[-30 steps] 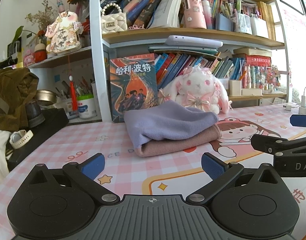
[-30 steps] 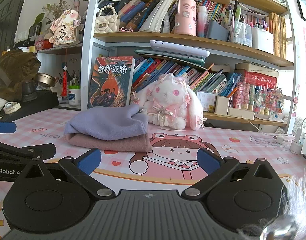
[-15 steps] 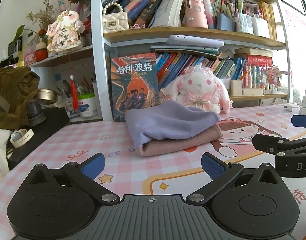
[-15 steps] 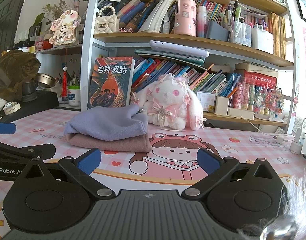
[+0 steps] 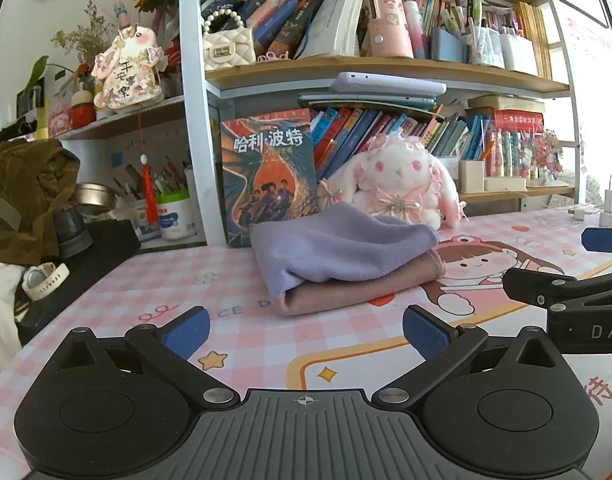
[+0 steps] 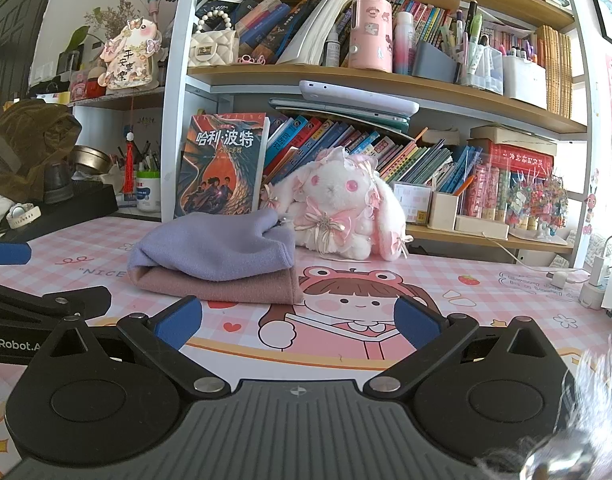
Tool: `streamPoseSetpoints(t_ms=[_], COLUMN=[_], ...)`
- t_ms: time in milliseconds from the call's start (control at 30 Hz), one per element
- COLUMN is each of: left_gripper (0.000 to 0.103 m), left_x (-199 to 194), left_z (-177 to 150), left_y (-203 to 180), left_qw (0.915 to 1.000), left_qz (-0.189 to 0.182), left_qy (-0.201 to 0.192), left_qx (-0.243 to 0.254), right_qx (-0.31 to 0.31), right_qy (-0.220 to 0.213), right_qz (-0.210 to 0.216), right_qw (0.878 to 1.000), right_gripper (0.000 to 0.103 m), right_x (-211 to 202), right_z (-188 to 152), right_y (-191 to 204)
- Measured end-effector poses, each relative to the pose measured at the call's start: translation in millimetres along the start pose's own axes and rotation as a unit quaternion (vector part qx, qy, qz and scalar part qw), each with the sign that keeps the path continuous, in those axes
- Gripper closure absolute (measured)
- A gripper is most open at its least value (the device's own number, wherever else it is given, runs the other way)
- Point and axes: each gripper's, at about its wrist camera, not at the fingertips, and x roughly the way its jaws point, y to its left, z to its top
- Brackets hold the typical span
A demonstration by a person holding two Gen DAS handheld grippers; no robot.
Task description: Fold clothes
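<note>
1. My left gripper (image 5: 304, 330) is spread wide, nothing in it.
2. My right gripper (image 6: 298, 320) is the same, wide and empty.
3. Purple cloth (image 5: 338, 246) sits folded on the pink cloth (image 5: 358, 286), just in front of the plush bunny (image 5: 398, 178).

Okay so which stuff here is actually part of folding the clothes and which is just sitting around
Job: lilac garment folded on the pink garment; left gripper and right gripper, both open.

Lying about: plush bunny, Harry Potter book, white watch, charger.
</note>
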Motion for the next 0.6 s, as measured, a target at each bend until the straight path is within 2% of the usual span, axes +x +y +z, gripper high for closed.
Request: streamPoseSetpoints(t_ms=[267, 600], left_gripper=[0.0, 0.0], left_x=[-1.6, -1.8], left_z=[-0.7, -0.3], left_y=[5.1, 1.1], left_qw=[0.9997, 0.9999], left_qz=[-0.018, -0.014], left_qy=[-0.007, -0.008], left_qx=[-0.012, -0.003], right_qx=[0.0, 0.001], right_qy=[0.0, 0.0], right_qz=[0.0, 0.0], right_qw=[1.0, 1.0], right_gripper=[0.0, 0.0], right_x=[0.2, 0.3], right_z=[-0.1, -0.1], right_y=[-0.5, -1.0])
